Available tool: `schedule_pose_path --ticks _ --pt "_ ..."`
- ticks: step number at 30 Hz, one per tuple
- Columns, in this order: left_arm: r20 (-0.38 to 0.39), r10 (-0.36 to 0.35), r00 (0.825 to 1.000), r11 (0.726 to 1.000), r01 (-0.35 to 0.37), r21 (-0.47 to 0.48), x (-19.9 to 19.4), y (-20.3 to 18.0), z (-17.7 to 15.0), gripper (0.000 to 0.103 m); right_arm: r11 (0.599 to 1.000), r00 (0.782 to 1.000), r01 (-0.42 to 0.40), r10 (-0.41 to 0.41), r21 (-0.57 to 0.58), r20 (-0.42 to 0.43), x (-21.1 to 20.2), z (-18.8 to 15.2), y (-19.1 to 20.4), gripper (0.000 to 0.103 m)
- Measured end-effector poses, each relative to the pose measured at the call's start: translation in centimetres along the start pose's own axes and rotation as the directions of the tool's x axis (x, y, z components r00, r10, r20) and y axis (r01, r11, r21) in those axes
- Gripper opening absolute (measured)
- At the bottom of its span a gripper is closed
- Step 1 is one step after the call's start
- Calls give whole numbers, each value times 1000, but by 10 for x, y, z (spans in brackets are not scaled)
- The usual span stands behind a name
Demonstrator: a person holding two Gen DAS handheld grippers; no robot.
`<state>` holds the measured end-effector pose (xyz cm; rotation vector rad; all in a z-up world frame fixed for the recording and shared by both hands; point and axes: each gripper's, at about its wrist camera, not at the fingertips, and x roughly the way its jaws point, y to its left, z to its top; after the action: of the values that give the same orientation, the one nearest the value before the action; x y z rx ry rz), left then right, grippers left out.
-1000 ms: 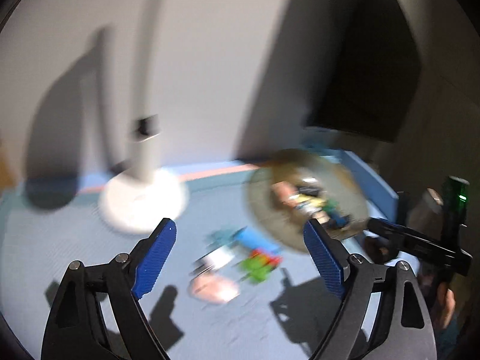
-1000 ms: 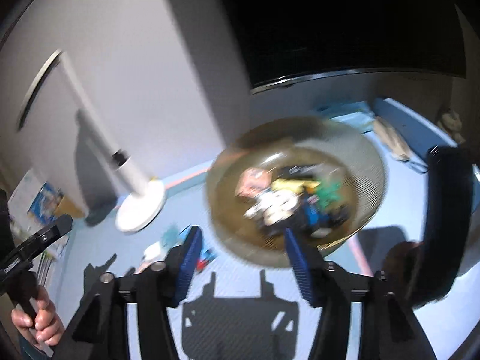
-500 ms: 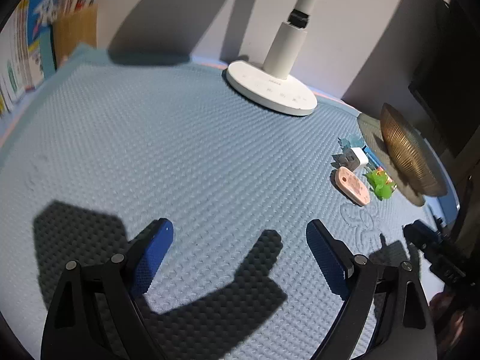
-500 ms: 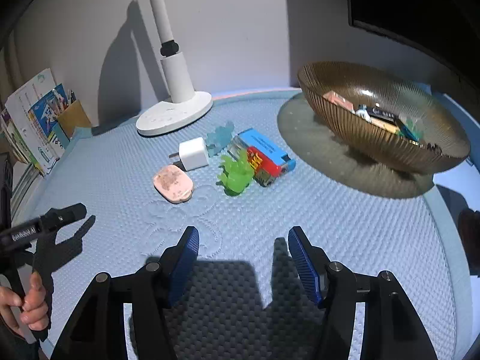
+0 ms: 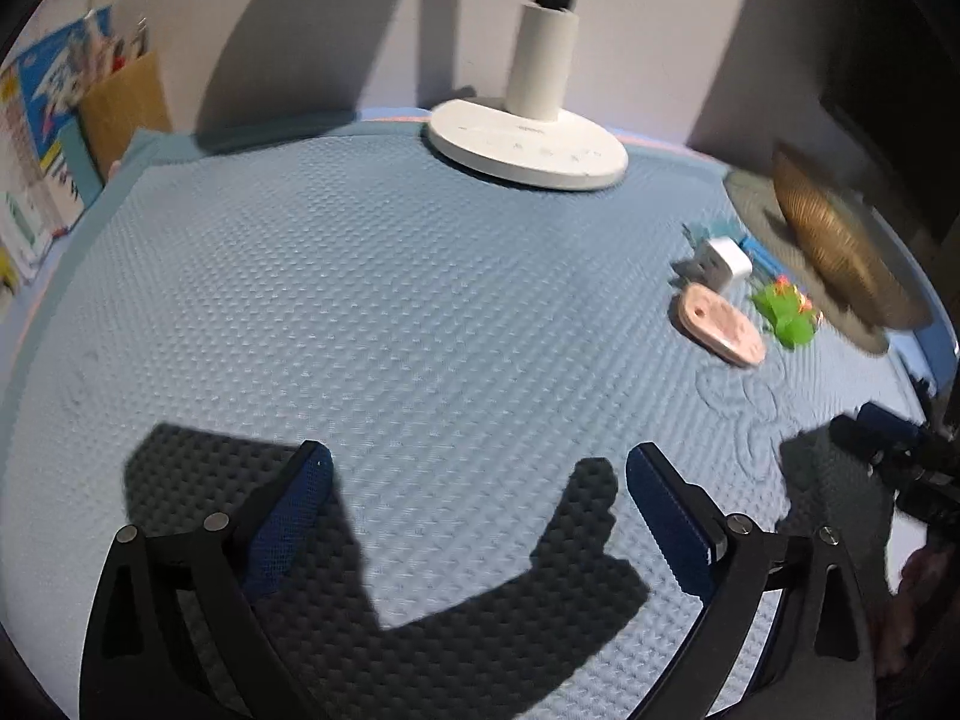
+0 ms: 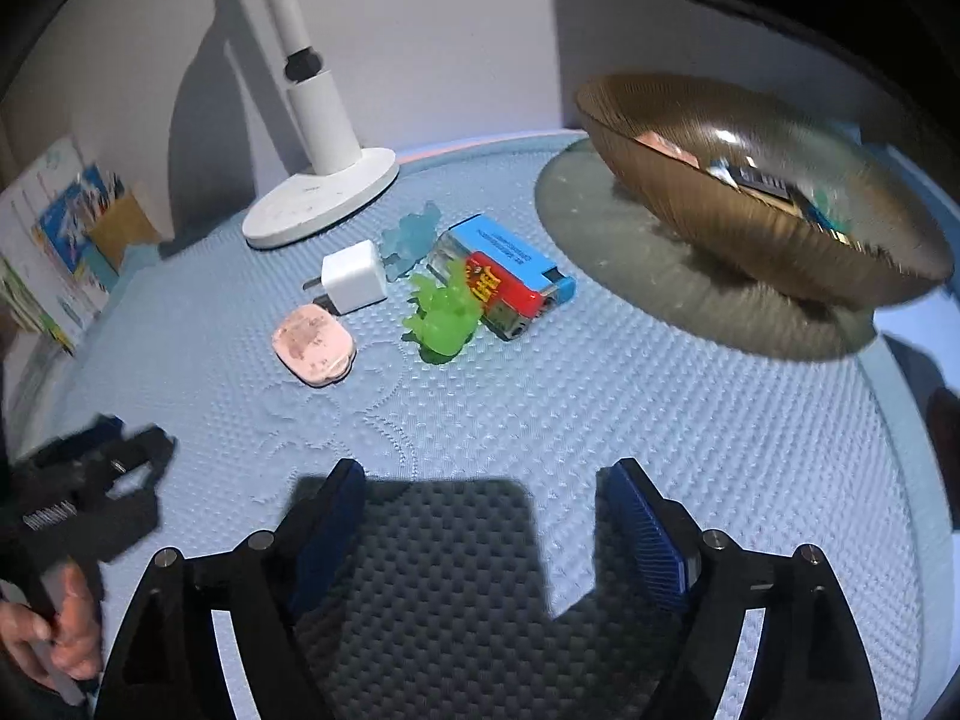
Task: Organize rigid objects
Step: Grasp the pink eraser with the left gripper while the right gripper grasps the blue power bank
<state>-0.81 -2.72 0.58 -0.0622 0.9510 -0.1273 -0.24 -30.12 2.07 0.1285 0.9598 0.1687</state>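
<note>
While both sets of jaws have just been widening with nothing between them, the right gripper [image 6: 480, 474] and left gripper [image 5: 477, 459] hang spread above bare blue foam mat [image 6: 690, 396]. Beyond lie a pink oval case [image 6: 313, 345] and green toy [image 6: 445, 317]; next, a white charger [image 6: 353, 277], stacked lighters [image 6: 504, 276] touching the toy, and a pale blue figure [image 6: 413, 237]. Farther right stands a ribbed amber bowl [image 6: 708, 204] holding small items; behind, a white lamp base [image 6: 321, 199]
</note>
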Motion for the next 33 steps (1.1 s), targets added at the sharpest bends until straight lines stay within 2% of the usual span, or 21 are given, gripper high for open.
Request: schedule_pose_path --ticks 2,3,5,7,9,10,15,18,23,26,29,31,33 --pt "-8 -77 997 997 77 20 -5 -10 4 98 995 998 -63 64 76 -16 -8 3 -14 82" --pt "-2 -99 995 995 99 17 -8 -16 8 99 993 998 -67 69 95 -15 -12 6 -19 82" --pt "-5 -96 995 995 96 18 -8 -30 19 99 996 1000 -9 10 88 -17 -20 19 -24 79" --pt "-36 -91 995 995 92 30 0 -46 33 99 998 999 39 -37 55 -28 -20 34 -26 56" --pt "-41 -96 995 995 97 35 11 -61 45 99 998 998 53 -53 23 -36 -13 44 -27 46" --pt "-39 -97 995 994 98 37 15 -65 48 99 998 997 70 -70 4 -35 -8 47 -27 44" --pt "-37 -109 993 993 110 40 36 -87 56 98 997 997 79 -79 -17 -14 13 59 -32 44" --pt "-13 -82 997 994 83 69 42 -98 57 98 994 994 106 -106 -37 -4 22 64 -34 44" --pt "-19 -70 997 995 71 74 52 -104 60 98 990 992 126 -126 -63 -1 39 69 -37 44" --pt "-29 -60 998 996 62 70 55 -101 59 98 991 995 103 -104 -90 -2 46 72 -35 45" --pt "-36 -67 997 995 70 71 51 -92 59 86 990 999 47 -47 -132 3 46 72 -25 44" --pt "-42 -69 997 994 72 77 47 -83 57 84 986 1000 13 -14 -169 -3 47 71 -14 44" --pt "-29 -25 999 997 27 69 42 -69 55 84 980 999 33 -34 -197 -3 50 72 -7 44"
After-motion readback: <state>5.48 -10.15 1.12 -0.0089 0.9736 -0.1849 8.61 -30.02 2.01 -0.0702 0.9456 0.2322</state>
